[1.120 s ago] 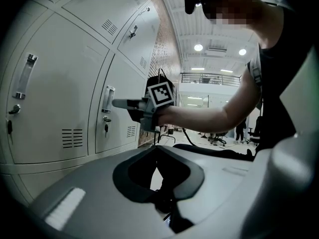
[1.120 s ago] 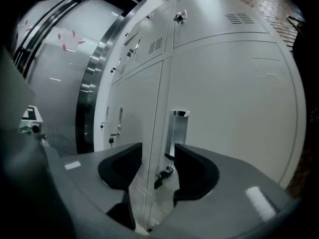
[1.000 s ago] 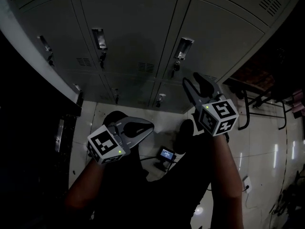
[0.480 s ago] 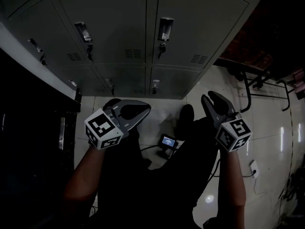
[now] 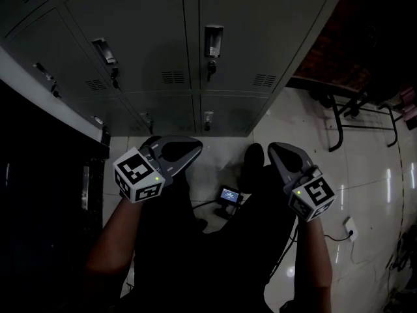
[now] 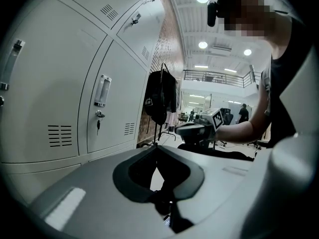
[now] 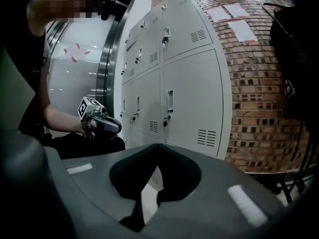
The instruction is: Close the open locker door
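Observation:
A bank of grey lockers (image 5: 195,57) stands ahead, and every door I see lies flush with its frame; the nearest door (image 5: 254,38) has a handle (image 5: 213,41) with a key under it. Both grippers hang low over the floor, well back from the lockers. My left gripper (image 5: 189,147) is shut with nothing in it, its jaws meeting at the tip (image 6: 157,146). The right gripper (image 5: 277,150) is shut and empty too (image 7: 158,146). Each shows in the other's view: right gripper (image 6: 192,129), left gripper (image 7: 107,125).
A small device with a lit screen (image 5: 228,212) lies on the tiled floor between the person's feet. A metal-legged frame (image 5: 352,119) stands at right, with a brick wall (image 7: 259,83) and a hanging black bag (image 6: 159,96) nearby. A dark doorway (image 5: 39,194) is at left.
The right gripper has dropped and pulled back from the locker door, and its jaws have gone from open to shut. The left gripper has hardly moved.

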Demonstrator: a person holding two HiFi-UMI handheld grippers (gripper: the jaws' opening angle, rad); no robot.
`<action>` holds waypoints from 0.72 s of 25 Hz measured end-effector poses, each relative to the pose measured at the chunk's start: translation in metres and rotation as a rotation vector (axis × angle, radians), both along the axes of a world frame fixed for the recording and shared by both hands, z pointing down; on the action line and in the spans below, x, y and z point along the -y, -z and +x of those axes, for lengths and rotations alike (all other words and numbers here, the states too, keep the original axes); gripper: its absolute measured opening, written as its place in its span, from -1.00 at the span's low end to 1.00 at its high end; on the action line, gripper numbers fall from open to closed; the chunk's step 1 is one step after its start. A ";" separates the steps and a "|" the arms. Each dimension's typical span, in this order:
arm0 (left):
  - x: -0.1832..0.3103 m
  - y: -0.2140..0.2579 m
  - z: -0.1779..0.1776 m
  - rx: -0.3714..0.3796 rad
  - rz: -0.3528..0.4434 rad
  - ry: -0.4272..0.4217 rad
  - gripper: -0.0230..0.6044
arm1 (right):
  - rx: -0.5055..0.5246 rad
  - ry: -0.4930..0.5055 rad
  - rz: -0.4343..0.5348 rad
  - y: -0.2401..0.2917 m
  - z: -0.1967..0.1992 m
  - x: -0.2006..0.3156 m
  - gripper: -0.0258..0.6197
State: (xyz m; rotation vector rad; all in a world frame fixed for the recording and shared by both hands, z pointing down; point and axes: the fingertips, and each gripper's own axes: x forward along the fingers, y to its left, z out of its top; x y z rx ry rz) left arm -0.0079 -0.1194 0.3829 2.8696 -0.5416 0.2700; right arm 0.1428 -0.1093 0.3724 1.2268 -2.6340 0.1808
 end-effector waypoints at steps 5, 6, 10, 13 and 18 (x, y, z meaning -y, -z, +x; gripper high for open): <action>0.015 -0.005 -0.001 0.014 0.008 0.005 -0.89 | -0.004 0.028 0.013 -0.003 -0.001 0.001 -0.92; 0.018 -0.006 0.000 0.019 0.002 0.004 -0.89 | 0.012 0.022 -0.002 -0.005 0.002 0.005 -0.92; 0.025 -0.006 0.005 0.023 -0.006 -0.009 -0.89 | 0.062 0.001 -0.029 -0.005 0.014 0.017 -0.92; 0.024 -0.009 0.011 0.051 0.000 -0.019 -0.89 | 0.034 0.007 -0.020 -0.006 0.012 0.014 -0.92; 0.021 -0.010 0.008 0.058 0.015 -0.017 -0.89 | 0.023 0.006 -0.027 -0.009 0.011 0.011 -0.92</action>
